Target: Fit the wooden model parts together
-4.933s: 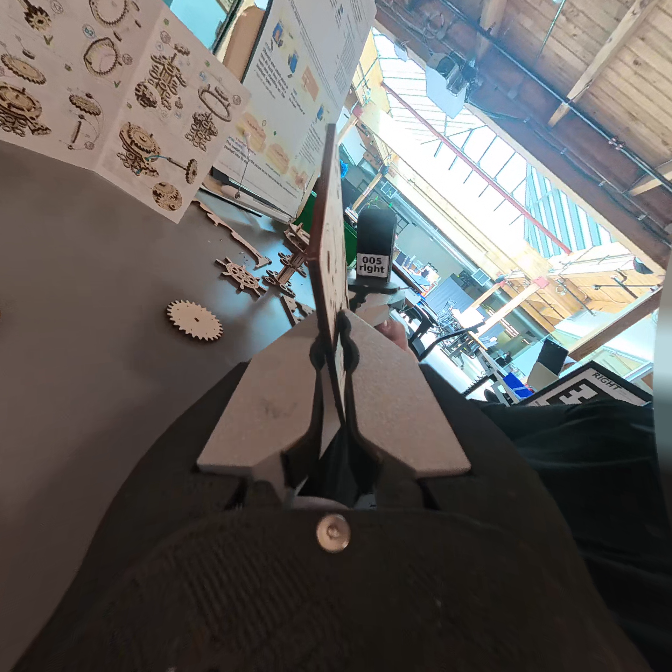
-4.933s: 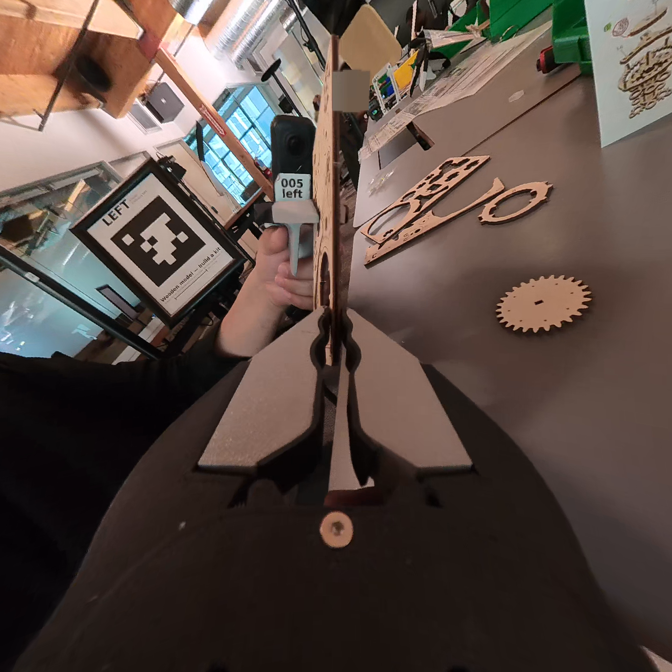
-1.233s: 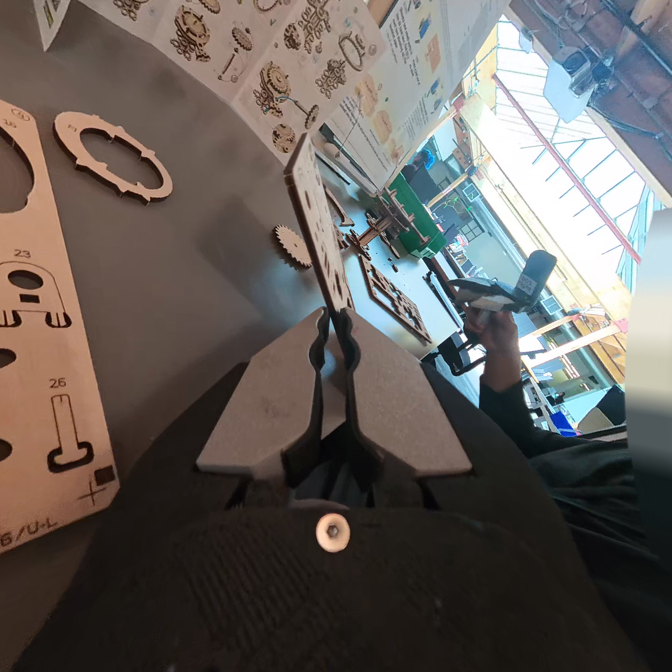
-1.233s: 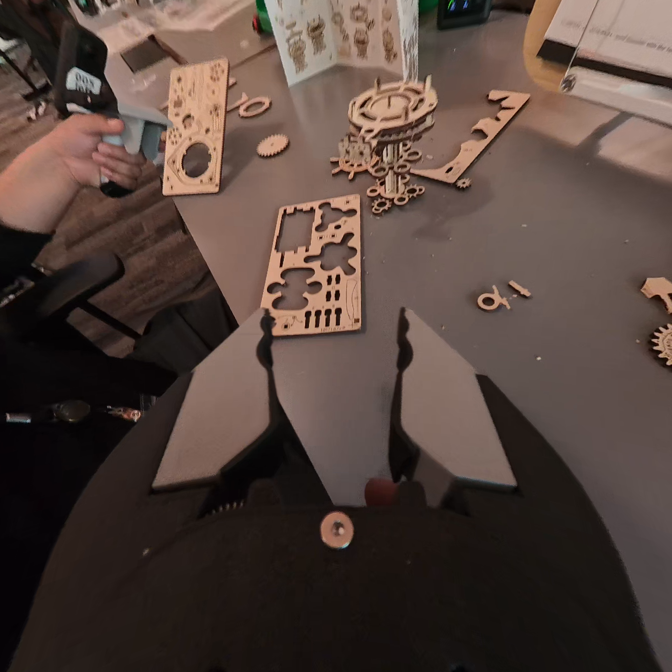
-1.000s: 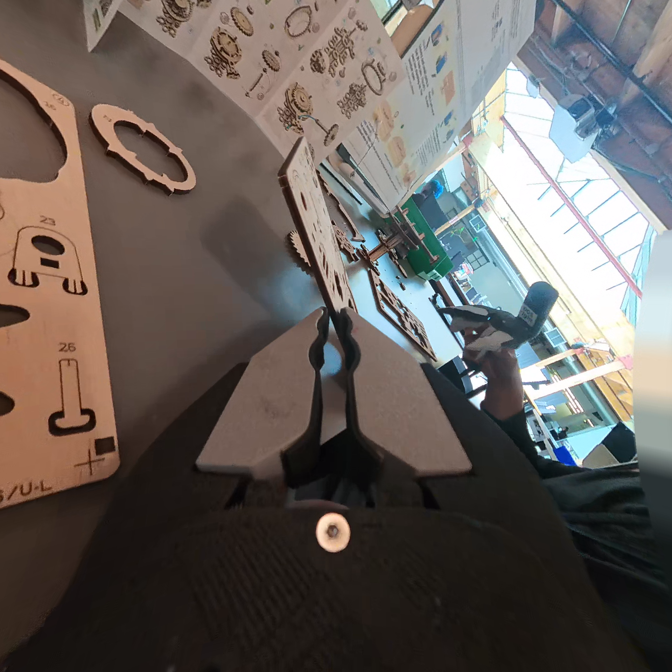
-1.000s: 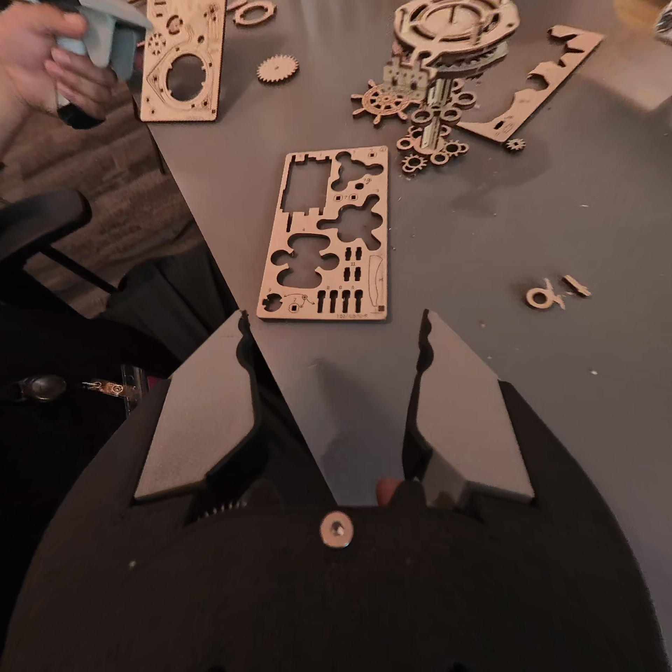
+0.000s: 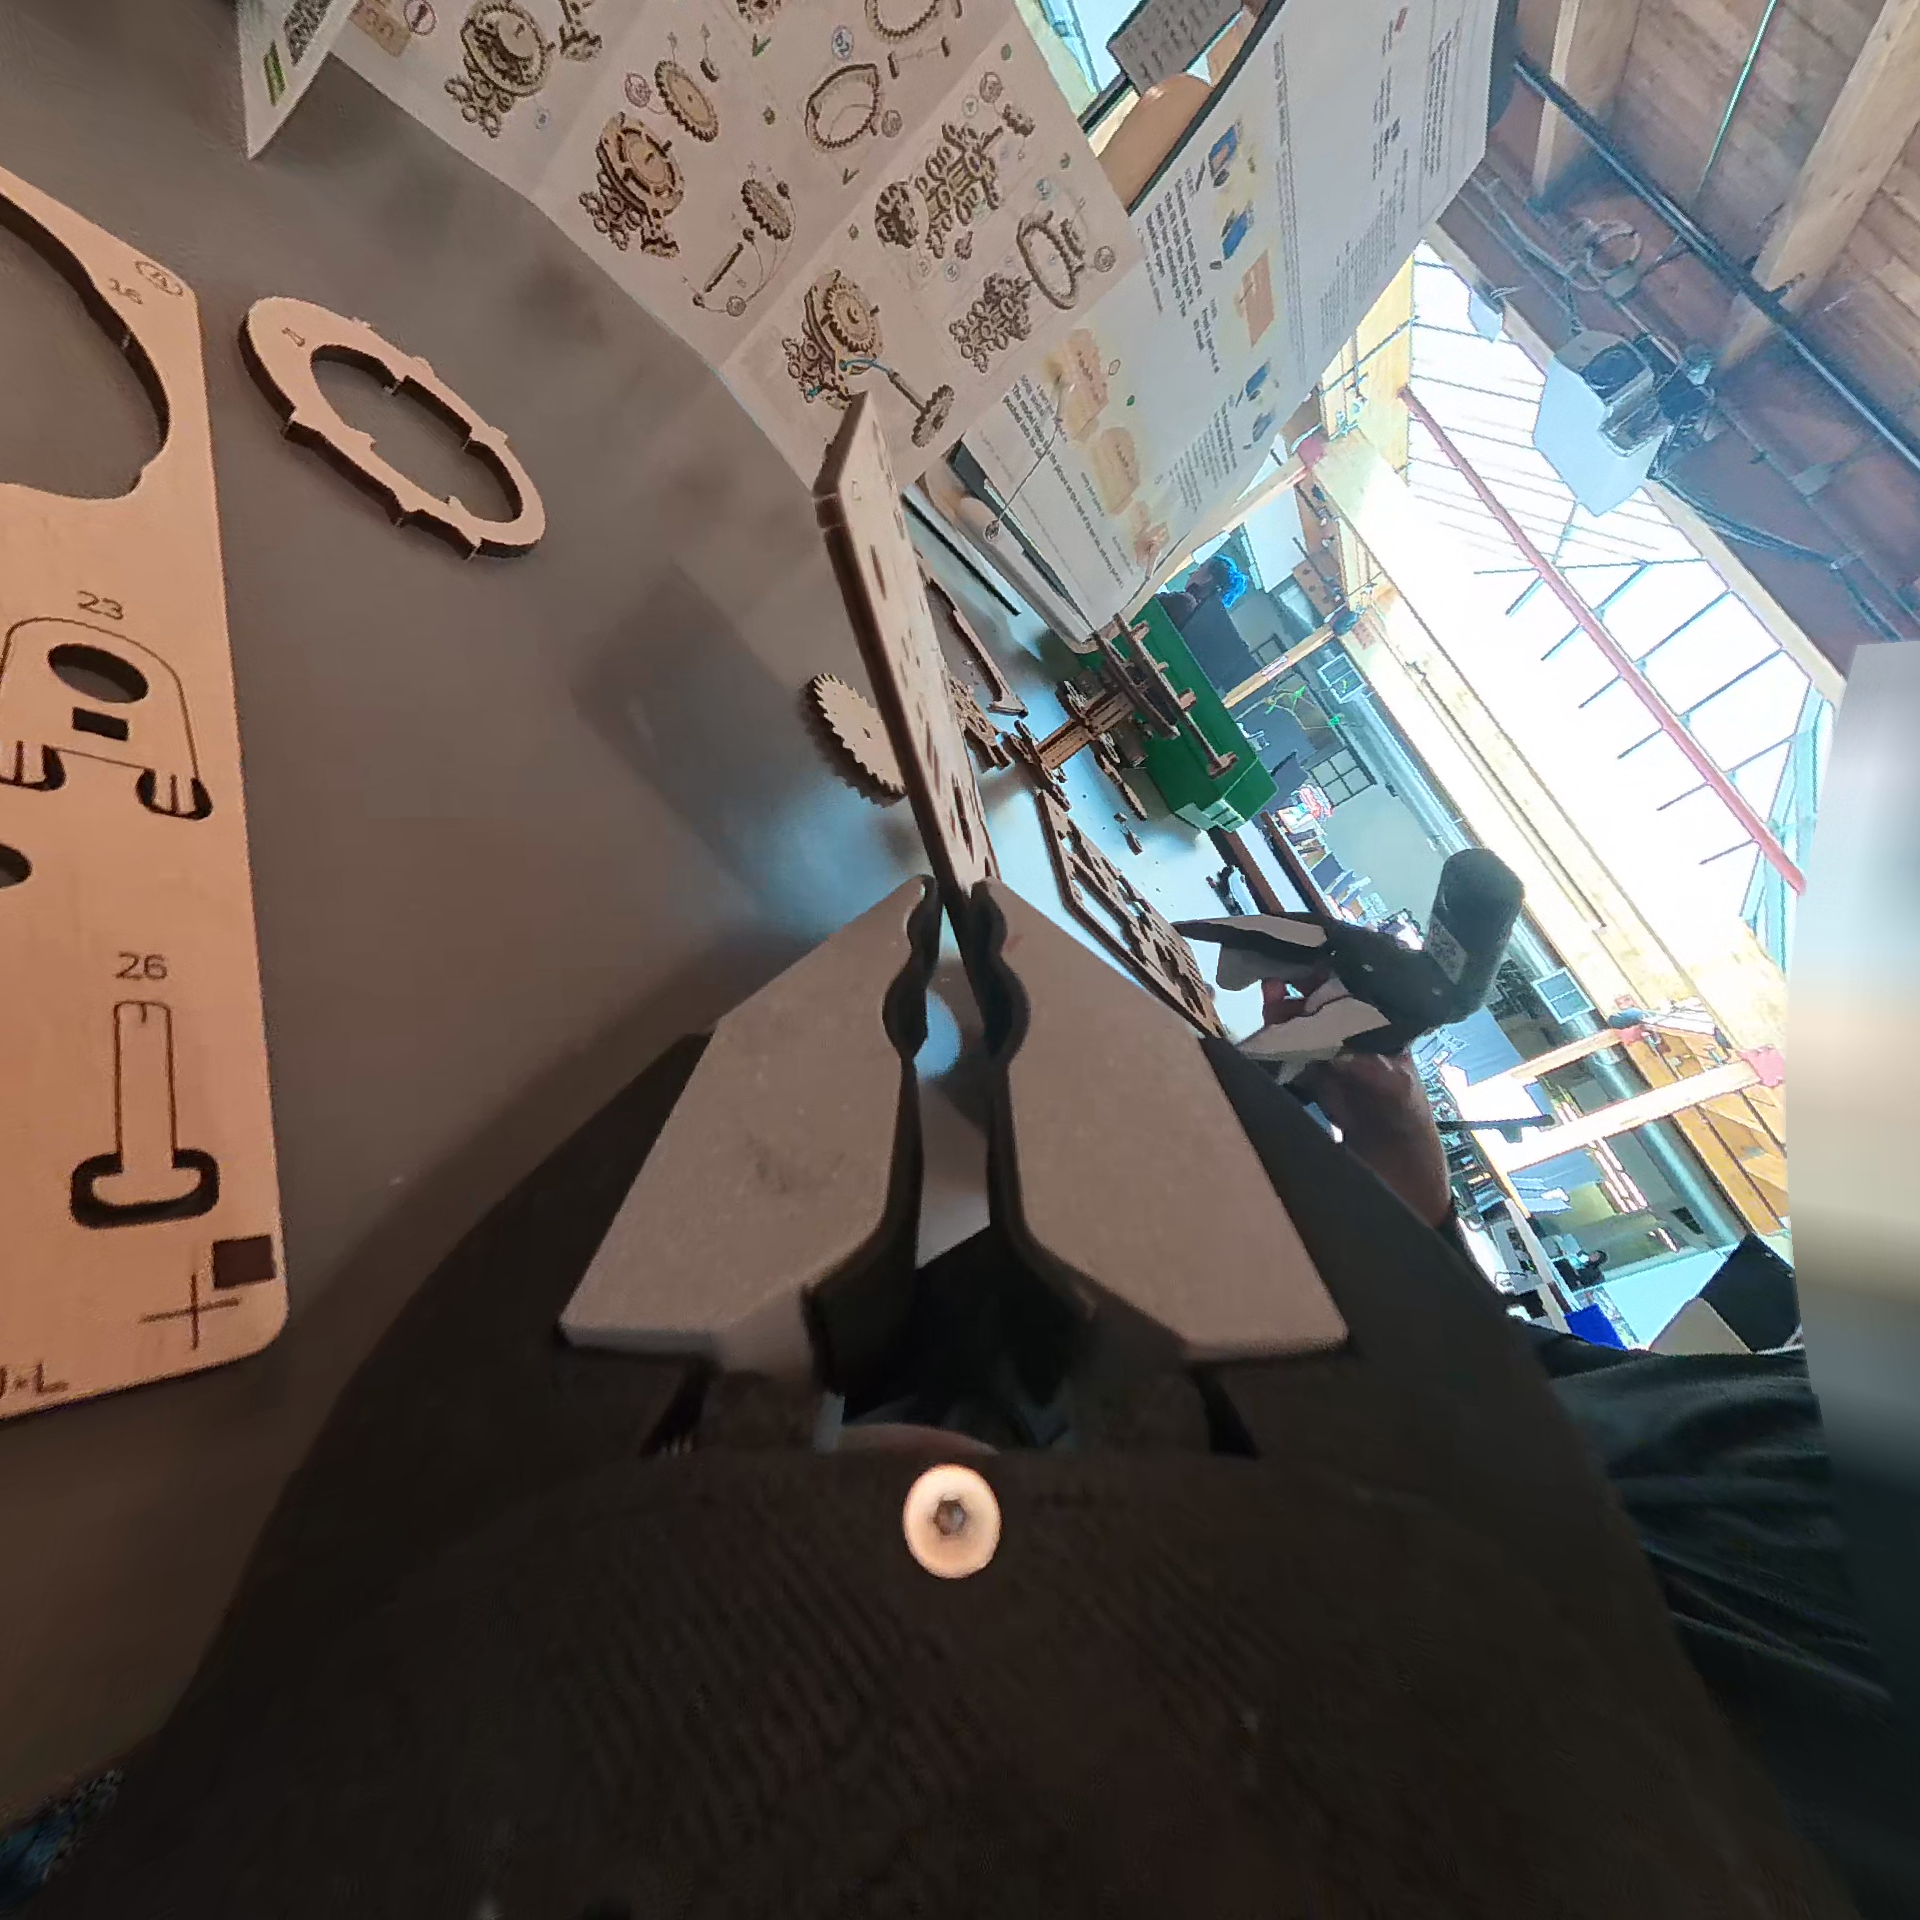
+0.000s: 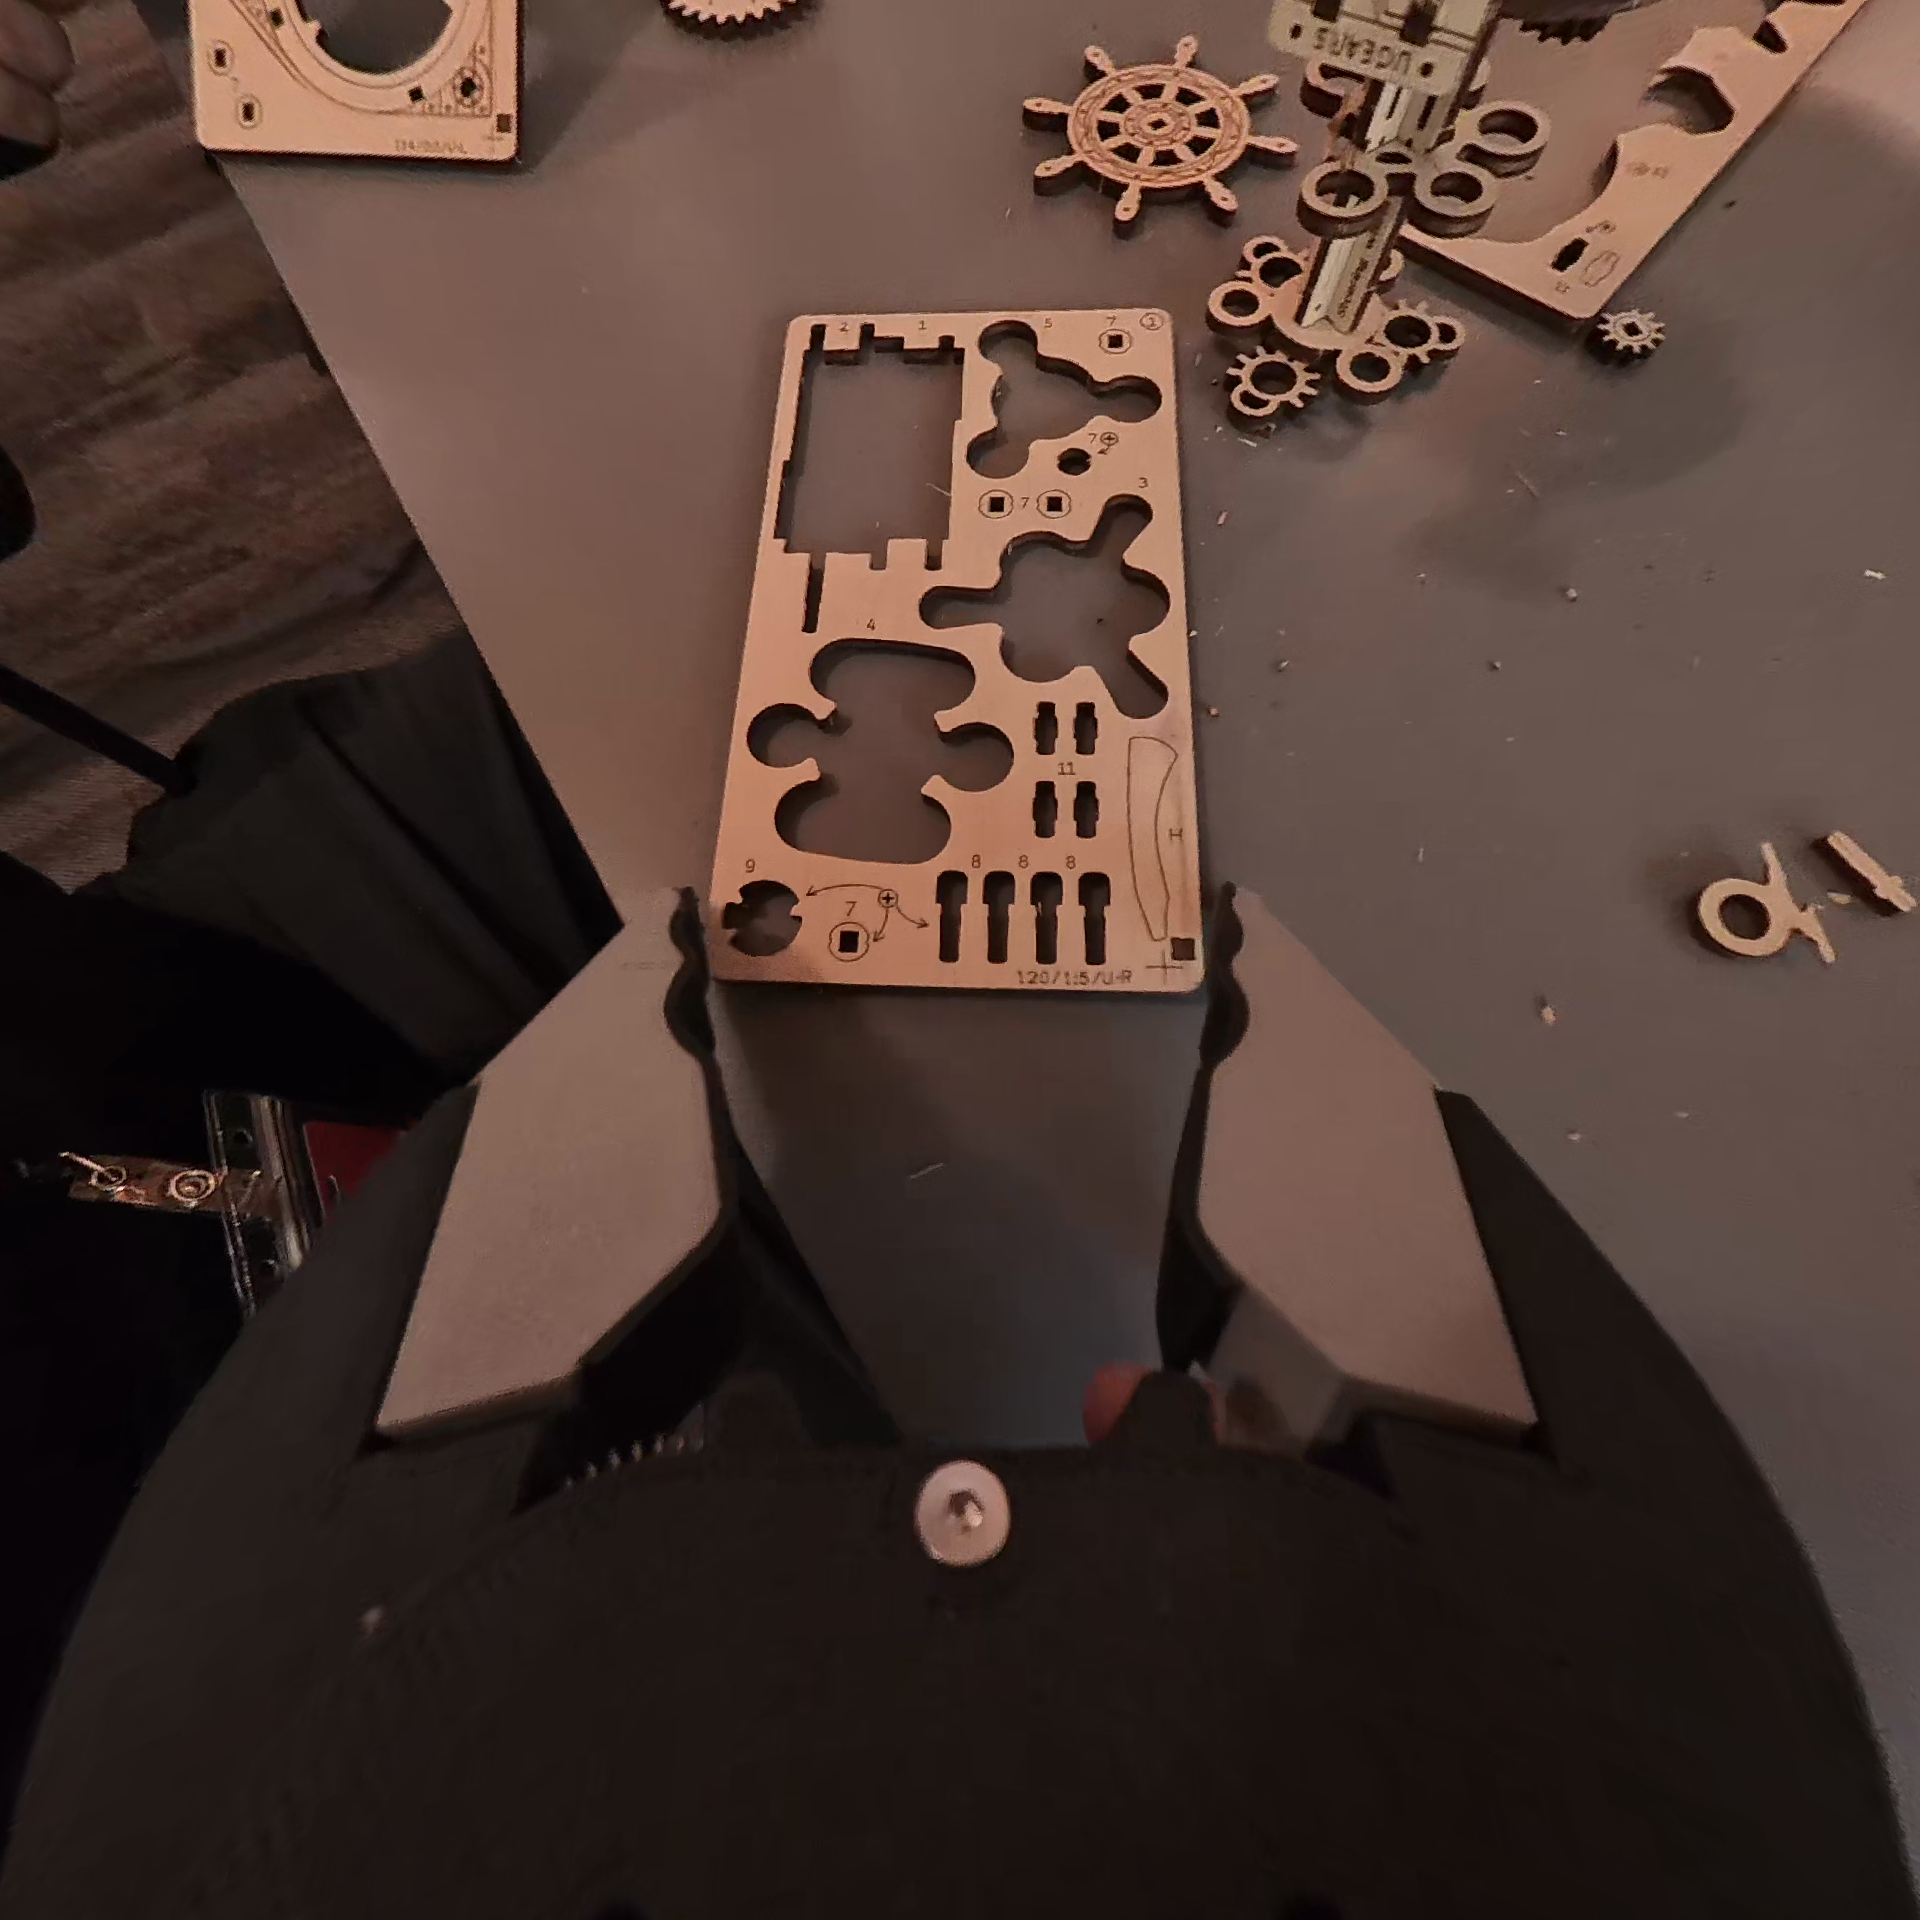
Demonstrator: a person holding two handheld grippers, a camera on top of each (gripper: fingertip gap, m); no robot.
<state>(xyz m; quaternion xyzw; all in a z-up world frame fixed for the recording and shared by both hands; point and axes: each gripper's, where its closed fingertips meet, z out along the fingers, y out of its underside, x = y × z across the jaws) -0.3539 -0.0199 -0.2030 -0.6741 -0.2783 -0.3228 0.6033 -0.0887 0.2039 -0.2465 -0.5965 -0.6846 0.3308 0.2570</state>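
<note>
The left claw [image 7: 956,914] is clamped on the lower edge of a thin wooden sheet [image 7: 899,665], which stands on edge and runs up toward the centre of the left wrist view. The right claw [image 8: 951,935] is spread wide and empty, hovering over the near end of a punched-out sheet [image 8: 966,644] lying flat at the centre of the right wrist view, its tips just outside that sheet's two lower corners.

Some work looks done: a partly built wooden model [image 8: 1351,218] stands at the upper right of the right wrist view beside a ship's-wheel part [image 8: 1153,130], and the flat sheet has most of its pieces already gone. Loose bits, such as a small key-shaped piece [image 8: 1756,914] at the right, likely remain to be fitted.

The table [image 8: 1558,1143] edge slants down the left of the right wrist view, close to the flat sheet; bare surface lies to its right and near the claw.
</note>
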